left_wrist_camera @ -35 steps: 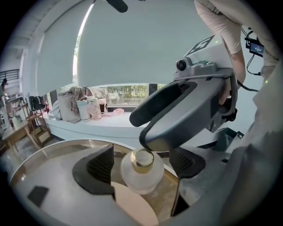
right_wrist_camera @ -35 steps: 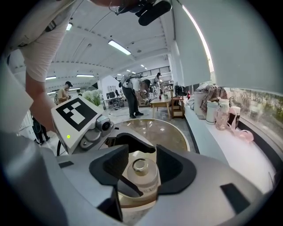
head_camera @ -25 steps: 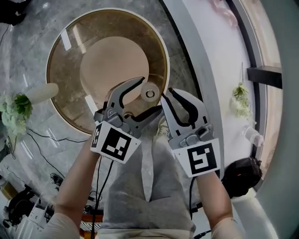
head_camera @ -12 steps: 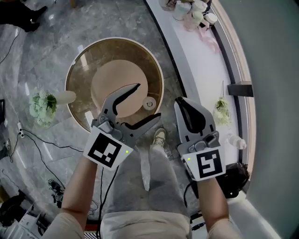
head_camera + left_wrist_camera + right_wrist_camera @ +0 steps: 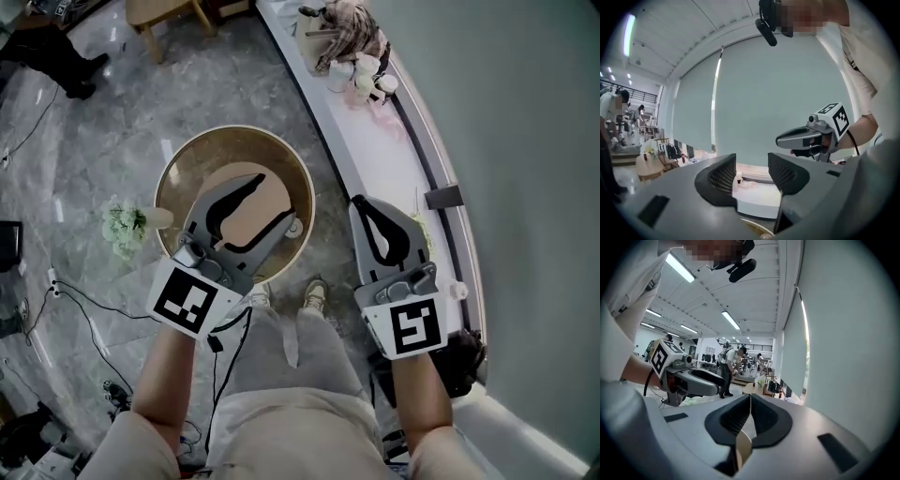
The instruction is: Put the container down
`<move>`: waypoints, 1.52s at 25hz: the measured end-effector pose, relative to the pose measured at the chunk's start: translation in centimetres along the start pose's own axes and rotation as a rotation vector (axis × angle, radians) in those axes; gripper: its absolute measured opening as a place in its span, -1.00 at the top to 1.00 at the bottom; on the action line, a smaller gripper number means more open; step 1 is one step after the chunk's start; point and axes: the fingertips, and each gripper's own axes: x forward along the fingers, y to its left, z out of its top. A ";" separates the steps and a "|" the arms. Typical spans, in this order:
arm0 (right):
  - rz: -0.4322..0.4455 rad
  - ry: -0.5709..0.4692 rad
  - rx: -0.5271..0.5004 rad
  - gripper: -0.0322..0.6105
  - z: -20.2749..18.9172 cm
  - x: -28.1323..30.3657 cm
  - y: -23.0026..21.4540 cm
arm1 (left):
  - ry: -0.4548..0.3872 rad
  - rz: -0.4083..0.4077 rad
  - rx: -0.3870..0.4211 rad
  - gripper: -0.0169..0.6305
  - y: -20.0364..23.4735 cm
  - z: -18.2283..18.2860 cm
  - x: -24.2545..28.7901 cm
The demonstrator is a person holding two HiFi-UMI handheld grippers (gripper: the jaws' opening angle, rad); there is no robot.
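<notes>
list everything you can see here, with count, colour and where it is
round brown glass-topped table: one, brown with a tan centre, on the grey floor below the claws
small round beige container: one, beige, on the table near its right edge
white vase of white and green flowers: one, on the floor left of the table
long white ledge: one, white, right of the table
pale shoes: two, on the floor beside the table
left claw: one, grey, jaws apart and just closing, nothing between
right claw: one, grey, shut, empty
</notes>
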 end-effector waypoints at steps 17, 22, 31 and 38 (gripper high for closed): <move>0.037 -0.253 -0.116 0.87 21.3 -10.6 2.5 | -0.153 0.192 0.172 0.80 -3.9 18.9 -9.6; 0.047 -0.292 -0.131 0.87 23.9 -12.2 3.1 | -0.112 0.216 0.242 0.87 -4.7 20.0 -11.3; 0.093 -0.306 -0.115 0.86 25.1 -14.3 4.9 | -0.141 0.238 0.280 0.92 -6.1 21.8 -13.4; 0.142 -0.244 -0.066 0.86 22.5 -14.2 6.2 | -0.100 0.249 0.260 0.92 -6.2 19.8 -14.0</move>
